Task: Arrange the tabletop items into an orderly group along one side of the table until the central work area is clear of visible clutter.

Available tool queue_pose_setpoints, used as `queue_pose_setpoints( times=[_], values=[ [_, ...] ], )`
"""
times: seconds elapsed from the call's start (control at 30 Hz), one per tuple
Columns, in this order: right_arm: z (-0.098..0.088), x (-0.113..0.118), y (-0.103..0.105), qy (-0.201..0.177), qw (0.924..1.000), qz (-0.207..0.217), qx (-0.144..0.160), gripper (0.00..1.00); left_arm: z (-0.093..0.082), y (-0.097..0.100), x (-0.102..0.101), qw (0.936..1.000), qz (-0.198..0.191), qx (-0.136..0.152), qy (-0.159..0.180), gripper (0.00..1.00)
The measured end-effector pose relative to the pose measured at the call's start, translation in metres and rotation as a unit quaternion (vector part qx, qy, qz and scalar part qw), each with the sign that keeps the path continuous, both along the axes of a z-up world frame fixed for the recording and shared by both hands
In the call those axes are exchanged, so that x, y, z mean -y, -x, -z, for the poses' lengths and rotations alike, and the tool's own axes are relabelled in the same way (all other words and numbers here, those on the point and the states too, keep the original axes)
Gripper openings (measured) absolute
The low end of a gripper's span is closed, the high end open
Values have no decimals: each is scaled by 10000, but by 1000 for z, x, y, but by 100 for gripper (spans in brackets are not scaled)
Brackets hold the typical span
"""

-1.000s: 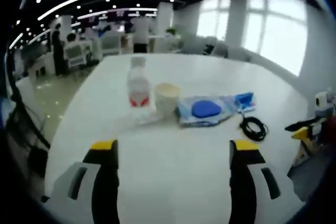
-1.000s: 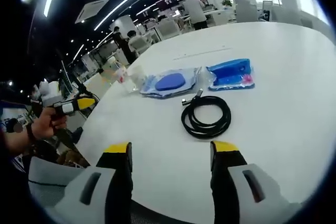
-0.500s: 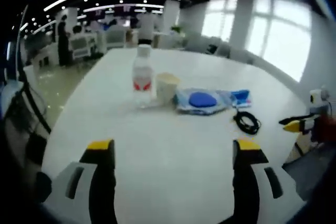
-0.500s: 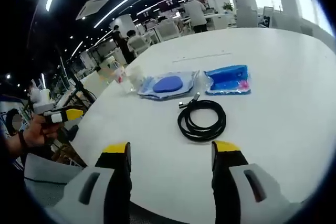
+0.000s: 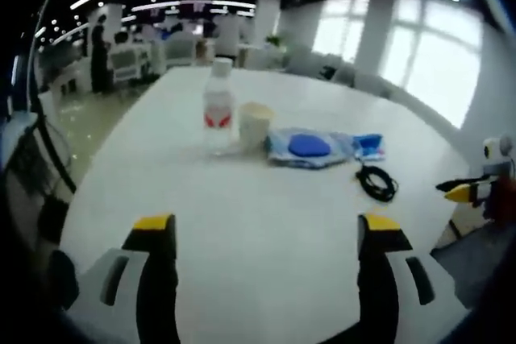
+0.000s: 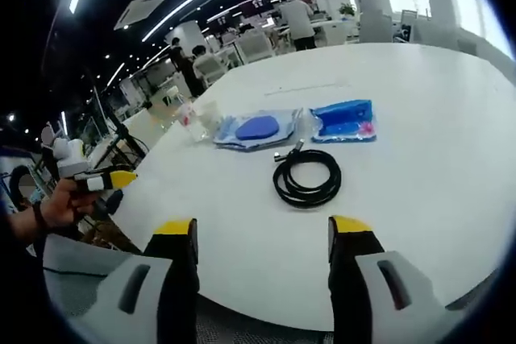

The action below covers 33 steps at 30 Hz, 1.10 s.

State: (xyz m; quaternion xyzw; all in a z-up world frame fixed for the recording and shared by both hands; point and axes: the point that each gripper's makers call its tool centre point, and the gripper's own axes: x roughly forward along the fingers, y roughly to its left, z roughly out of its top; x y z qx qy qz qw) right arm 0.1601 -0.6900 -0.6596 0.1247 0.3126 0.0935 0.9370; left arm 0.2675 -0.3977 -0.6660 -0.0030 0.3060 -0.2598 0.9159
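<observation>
Both cameras have pulled back slightly; nothing on the white table has moved. Bottle, cup, two blue packets and coiled cable sit mid-table. Left gripper and right gripper gape wide, empty.

The desk has a smooth white top with a soft sheen that catches the window light. The bottle looks like clear plastic with a paper-like red and white label. Beside it, the cup is pale and matt. The two pouches are glossy, crinkled see-through plastic film over blue contents. The coiled cable is black with a rubbery, dull sheen and metal-looking plug ends. The tongs have matt black plastic fingers with yellow tips.
</observation>
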Motion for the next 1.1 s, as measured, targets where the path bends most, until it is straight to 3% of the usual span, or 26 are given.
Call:
queue_pose_setpoints(
  times=[0.13,0.2,0.4,0.67,1.1],
  values=[
    [8,-14,6,-195,9994,-207,-184,67,5,5,1,10000,44,-10,0,90],
    [5,-20,5,-143,9994,-304,-92,68,19,12,-5,9990,153,-227,-364,90],
    [7,-22,7,-69,9991,-397,-135,70,12,8,0,9994,152,-31,-314,90],
    [6,-21,6,-250,9991,-292,-159,70,5,4,-8,9995,-18,91,-295,89],
    [11,-21,10,-290,9988,-298,-258,69,7,5,-9,9994,-43,86,-334,88]
  ],
)
